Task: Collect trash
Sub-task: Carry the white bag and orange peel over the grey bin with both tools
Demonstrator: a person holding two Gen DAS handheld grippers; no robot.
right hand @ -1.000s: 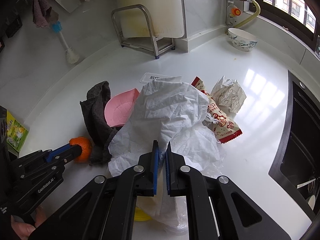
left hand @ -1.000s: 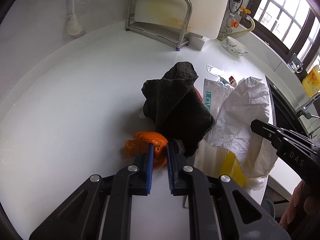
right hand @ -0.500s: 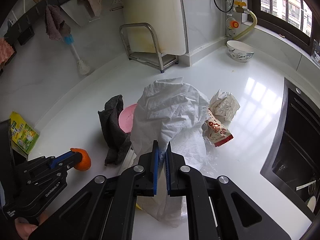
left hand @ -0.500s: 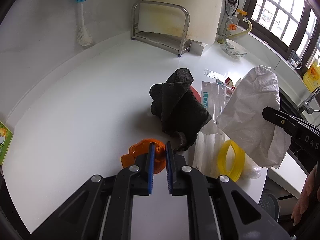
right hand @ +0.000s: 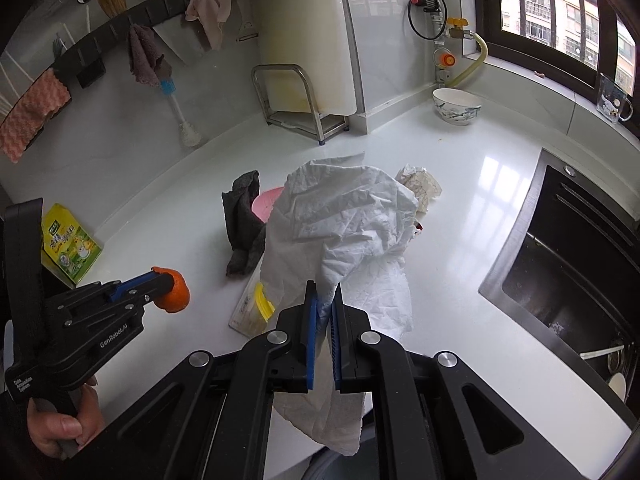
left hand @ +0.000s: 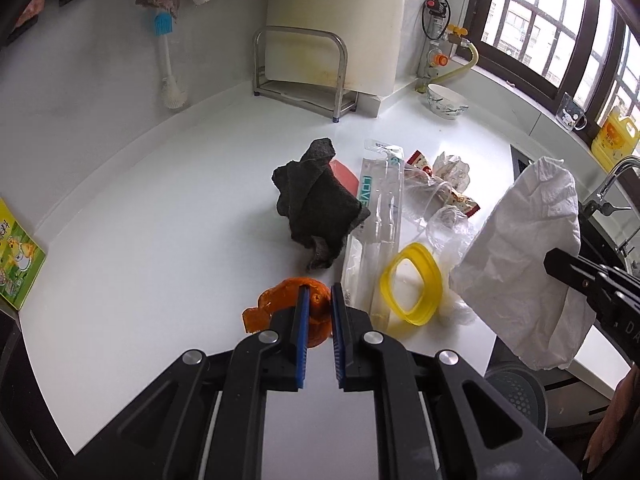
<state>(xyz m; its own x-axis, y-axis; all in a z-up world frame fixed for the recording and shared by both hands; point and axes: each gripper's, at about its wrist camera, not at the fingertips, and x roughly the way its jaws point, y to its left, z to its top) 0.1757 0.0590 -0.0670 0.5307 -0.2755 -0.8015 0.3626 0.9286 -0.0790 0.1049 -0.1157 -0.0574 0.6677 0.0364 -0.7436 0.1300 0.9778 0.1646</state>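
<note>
My left gripper [left hand: 319, 294] is shut on an orange peel [left hand: 280, 308] and holds it above the white counter; the peel also shows in the right wrist view [right hand: 174, 290]. My right gripper [right hand: 324, 300] is shut on a large crumpled white paper [right hand: 348, 216], lifted off the counter; it also shows in the left wrist view [left hand: 528, 256]. On the counter lie a yellow ring [left hand: 412, 290], a clear plastic package [left hand: 378, 216], a snack wrapper [left hand: 440, 184] and clear film [left hand: 448, 220].
A dark cloth [left hand: 316, 204] lies over a pink dish [right hand: 266, 204]. A metal rack [left hand: 304, 68], a bowl [left hand: 446, 102] and a brush [left hand: 168, 64] stand at the back. A yellow-green box [right hand: 70, 244] sits left. The black sink [right hand: 572, 272] is right. A bin rim [left hand: 516, 396] shows below the counter edge.
Both grippers rose and pulled back from the counter. The white paper lifted off the pile, uncovering the yellow ring and plastic. The orange peel came up with the left gripper.
</note>
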